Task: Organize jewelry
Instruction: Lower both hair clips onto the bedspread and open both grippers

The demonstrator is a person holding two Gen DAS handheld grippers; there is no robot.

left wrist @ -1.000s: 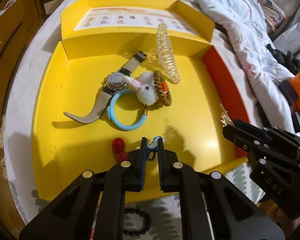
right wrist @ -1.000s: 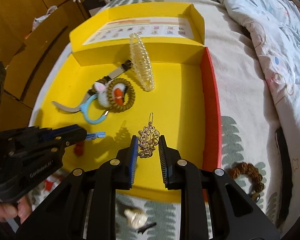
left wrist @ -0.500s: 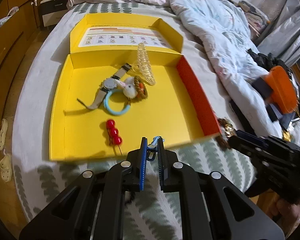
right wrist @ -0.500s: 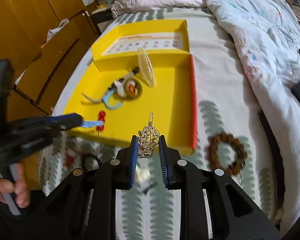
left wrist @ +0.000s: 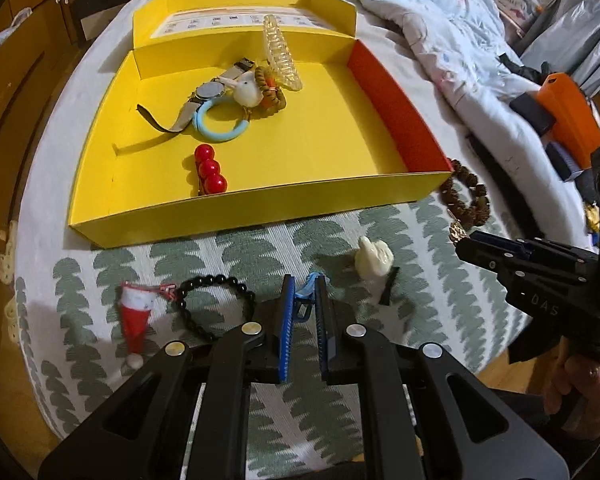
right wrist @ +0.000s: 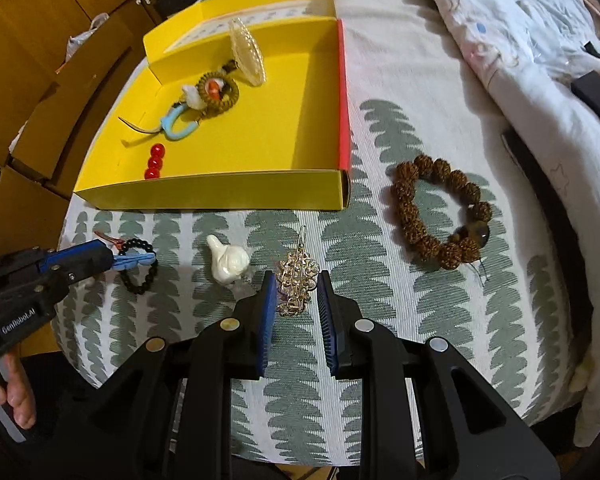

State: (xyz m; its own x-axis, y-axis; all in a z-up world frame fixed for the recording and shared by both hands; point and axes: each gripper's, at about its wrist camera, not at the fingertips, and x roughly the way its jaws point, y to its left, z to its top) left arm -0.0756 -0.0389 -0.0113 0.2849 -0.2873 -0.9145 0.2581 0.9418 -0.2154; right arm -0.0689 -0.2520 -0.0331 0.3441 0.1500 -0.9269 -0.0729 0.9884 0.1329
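Note:
My left gripper [left wrist: 302, 285] is shut on a small blue clip [left wrist: 309, 285] and holds it over the patterned bedspread, short of the yellow box [left wrist: 260, 208]. My right gripper [right wrist: 297, 285] is shut on a gold filigree hair clip [right wrist: 298, 276], also over the bedspread in front of the box [right wrist: 220, 192]. Inside the box lie a watch [left wrist: 204, 94], a blue ring [left wrist: 220, 122], a white bunny charm [left wrist: 247, 90], a brown coil tie [left wrist: 270, 90], a clear coil [left wrist: 280, 56] and red beads [left wrist: 210, 174].
On the bedspread lie a black bead bracelet [left wrist: 212, 300], a small red Santa hat [left wrist: 136, 316], a white shell-like clip [left wrist: 374, 262] and a brown bead bracelet [right wrist: 440, 210]. A rumpled duvet [right wrist: 520, 40] lies at the right. Wooden cabinets [right wrist: 40, 60] stand left.
Both grippers have pulled back from above the box to over the bedspread in front of it, each still holding its clip. The box contents have not moved.

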